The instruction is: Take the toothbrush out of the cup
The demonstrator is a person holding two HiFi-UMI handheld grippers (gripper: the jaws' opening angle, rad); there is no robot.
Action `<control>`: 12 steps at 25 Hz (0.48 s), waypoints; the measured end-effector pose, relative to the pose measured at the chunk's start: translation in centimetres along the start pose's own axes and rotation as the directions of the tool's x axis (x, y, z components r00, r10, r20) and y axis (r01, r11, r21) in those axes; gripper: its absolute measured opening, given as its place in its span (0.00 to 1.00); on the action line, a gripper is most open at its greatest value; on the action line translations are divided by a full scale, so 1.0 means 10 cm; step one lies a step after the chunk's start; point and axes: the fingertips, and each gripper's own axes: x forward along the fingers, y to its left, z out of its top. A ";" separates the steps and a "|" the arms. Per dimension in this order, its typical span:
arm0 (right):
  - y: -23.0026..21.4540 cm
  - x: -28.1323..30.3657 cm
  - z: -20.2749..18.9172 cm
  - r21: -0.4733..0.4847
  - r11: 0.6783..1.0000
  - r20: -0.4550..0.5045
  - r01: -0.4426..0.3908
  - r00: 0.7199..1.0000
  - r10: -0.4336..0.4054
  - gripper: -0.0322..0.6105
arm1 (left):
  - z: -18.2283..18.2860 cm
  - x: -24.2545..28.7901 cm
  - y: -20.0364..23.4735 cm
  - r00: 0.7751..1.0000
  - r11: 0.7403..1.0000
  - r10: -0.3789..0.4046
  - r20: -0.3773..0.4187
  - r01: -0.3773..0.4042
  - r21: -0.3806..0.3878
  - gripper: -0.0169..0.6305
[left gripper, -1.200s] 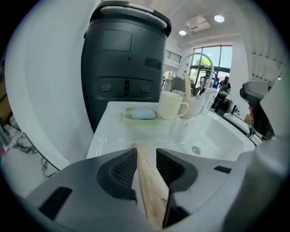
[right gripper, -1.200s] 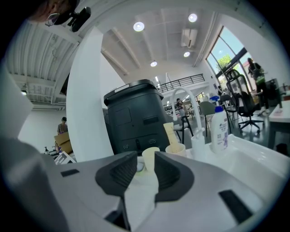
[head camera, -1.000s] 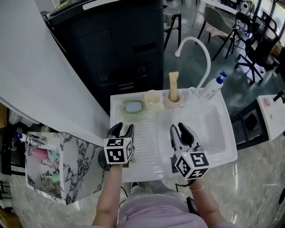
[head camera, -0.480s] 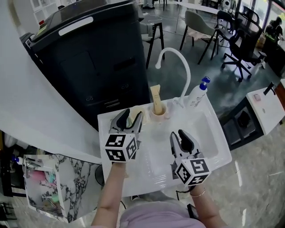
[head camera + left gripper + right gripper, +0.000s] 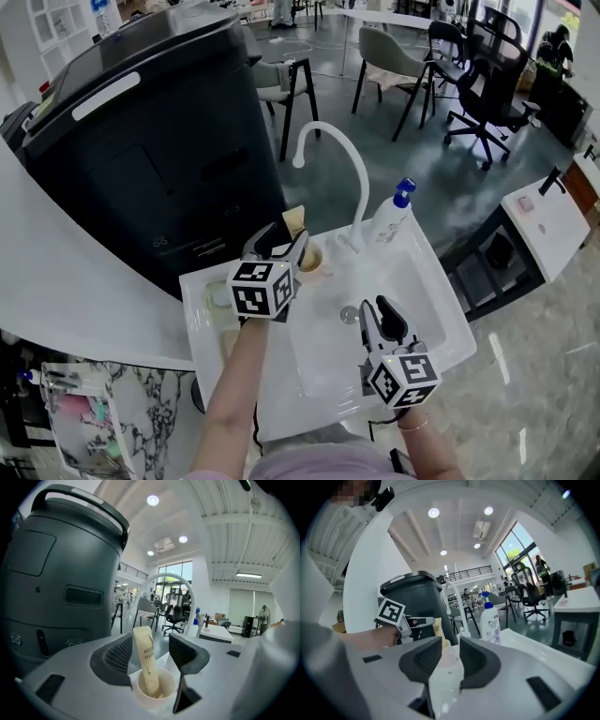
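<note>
A beige toothbrush packet (image 5: pixel 146 660) stands tilted in a pale cup (image 5: pixel 154 692) at the back of the white sink (image 5: pixel 441 319). My left gripper (image 5: pixel 150 654) reaches level at it; its jaws are opening and stand on either side of the packet, pads clear of it. In the head view the packet (image 5: pixel 293 218) pokes up just past the left gripper (image 5: pixel 284 242), with the cup (image 5: pixel 313 263) partly hidden behind it. My right gripper (image 5: pixel 379 314) hangs over the basin, open, with nothing between its jaws (image 5: pixel 445 660).
A white gooseneck faucet (image 5: pixel 330 155) and a pump bottle (image 5: pixel 390 221) stand behind the basin. A tall black bin (image 5: pixel 141 141) rises at the back left. A green dish (image 5: pixel 219 298) sits on the sink's left ledge. The drain (image 5: pixel 349 315) lies beside the right gripper.
The left gripper has risen and travelled from the sink's front ledge to the cup at the back, its jaws now flanking the packet. The right gripper has shifted forward over the basin.
</note>
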 end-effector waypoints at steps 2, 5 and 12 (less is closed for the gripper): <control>-0.07 0.01 -0.01 0.005 1.000 -0.004 0.010 1.000 -0.010 0.22 | -0.08 0.13 0.01 0.999 1.000 0.009 -0.035 -0.009 0.004 0.39; -0.16 0.03 0.00 0.009 1.000 -0.003 0.024 1.000 -0.024 0.22 | -0.19 0.29 0.02 0.997 1.000 0.019 -0.076 -0.019 0.004 0.39; -0.23 0.04 0.00 0.013 0.999 -0.009 0.038 0.999 -0.038 0.22 | -0.29 0.41 0.06 0.991 0.997 0.074 -0.115 -0.072 0.019 0.27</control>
